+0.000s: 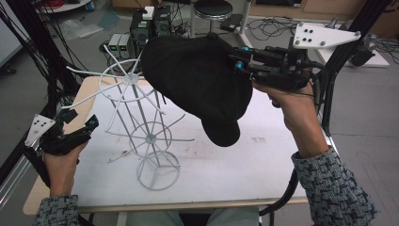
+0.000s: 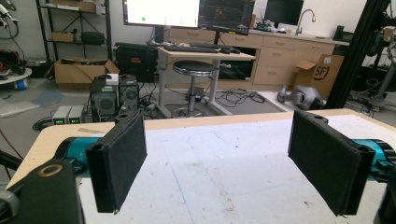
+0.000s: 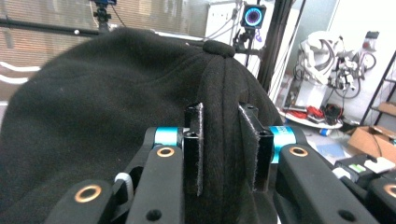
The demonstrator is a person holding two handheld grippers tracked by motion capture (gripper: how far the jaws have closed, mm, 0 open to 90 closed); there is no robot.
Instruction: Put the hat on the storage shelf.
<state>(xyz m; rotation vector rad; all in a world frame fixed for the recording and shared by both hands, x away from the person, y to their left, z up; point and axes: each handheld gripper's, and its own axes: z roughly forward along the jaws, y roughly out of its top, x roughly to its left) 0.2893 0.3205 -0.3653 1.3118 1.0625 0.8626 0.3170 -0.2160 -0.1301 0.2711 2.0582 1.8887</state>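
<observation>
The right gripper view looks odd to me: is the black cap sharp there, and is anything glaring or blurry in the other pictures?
Right gripper view: the black cap is so dark that it shows little texture; a ring light glows behind it. Left gripper view: the bright monitor is washed out, while the open left gripper stays crisp. High view: soft, even light, with the white wire rack thin but readable.

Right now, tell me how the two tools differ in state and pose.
The right tool is shut on the black cap, pinching a fold of its fabric; the left tool is open with nothing between its pads. The right tool is held high above the white table, beside the wire rack; the left tool sits low at the table's left edge. Both have black padded jaws.
</observation>
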